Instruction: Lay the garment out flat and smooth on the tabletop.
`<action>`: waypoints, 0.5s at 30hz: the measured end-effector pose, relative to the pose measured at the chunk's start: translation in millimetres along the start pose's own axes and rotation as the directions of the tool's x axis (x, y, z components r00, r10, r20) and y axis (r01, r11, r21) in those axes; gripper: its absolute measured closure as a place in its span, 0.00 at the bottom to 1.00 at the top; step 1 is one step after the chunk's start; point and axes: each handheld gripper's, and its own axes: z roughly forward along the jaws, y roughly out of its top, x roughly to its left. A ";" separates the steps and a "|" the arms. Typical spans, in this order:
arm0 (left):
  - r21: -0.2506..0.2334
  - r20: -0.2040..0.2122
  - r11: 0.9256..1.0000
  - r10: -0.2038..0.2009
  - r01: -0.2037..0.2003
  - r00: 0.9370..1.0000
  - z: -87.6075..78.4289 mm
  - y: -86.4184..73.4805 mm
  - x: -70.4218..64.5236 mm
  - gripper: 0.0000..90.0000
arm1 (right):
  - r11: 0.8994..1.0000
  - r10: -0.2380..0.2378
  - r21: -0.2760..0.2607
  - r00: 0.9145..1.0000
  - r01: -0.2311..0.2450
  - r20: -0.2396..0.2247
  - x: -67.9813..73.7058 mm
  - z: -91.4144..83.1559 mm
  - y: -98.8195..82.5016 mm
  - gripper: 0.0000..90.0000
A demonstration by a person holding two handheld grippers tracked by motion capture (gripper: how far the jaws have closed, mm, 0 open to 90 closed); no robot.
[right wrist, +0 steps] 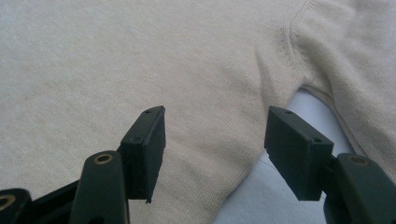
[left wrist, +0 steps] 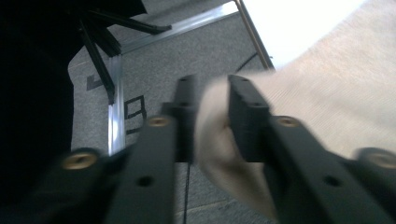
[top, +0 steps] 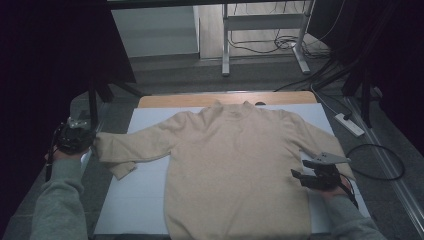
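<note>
At far left of the high view, the left claw has the sweater's sleeve end between loosened jaws. Spread flat mid-frame on the white surface, the sweater reaches the right claw, released, hovering at lower right.

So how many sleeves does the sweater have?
2. One sleeve stretches off the mat's left edge, its end between the left gripper's jaws. The other sleeve lies by the right gripper.
</note>
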 end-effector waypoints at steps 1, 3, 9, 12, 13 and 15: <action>-0.008 0.001 1.000 0.001 -0.001 1.000 0.2 -1.3 -3.5 0.66 | 1.000 0.000 0.000 1.000 0.000 0.000 0.0 0.1 0.0 0.42; -0.019 0.042 1.000 0.006 -0.005 0.999 0.4 -2.9 -12.9 0.55 | 1.000 0.000 0.002 1.000 0.000 0.000 0.2 0.5 -0.1 0.42; -0.028 0.206 0.995 0.097 -0.093 0.974 -3.0 -5.7 -59.3 0.51 | 1.000 -0.002 0.001 1.000 0.002 0.003 0.5 0.0 0.0 0.42; -0.037 0.266 0.989 0.148 -0.143 0.953 -9.3 -14.0 -86.9 0.50 | 1.000 -0.001 -0.002 1.000 0.001 0.002 0.9 -0.2 0.0 0.42; -0.032 0.274 0.986 0.168 -0.166 0.947 -11.1 -17.8 -95.2 0.50 | 1.000 -0.002 -0.003 1.000 0.002 0.001 0.9 -0.4 -0.1 0.42; -0.010 0.289 0.980 0.195 -0.201 0.937 -12.4 -25.0 -108.9 0.50 | 1.000 -0.003 -0.004 1.000 0.003 0.000 0.8 -0.4 -0.1 0.42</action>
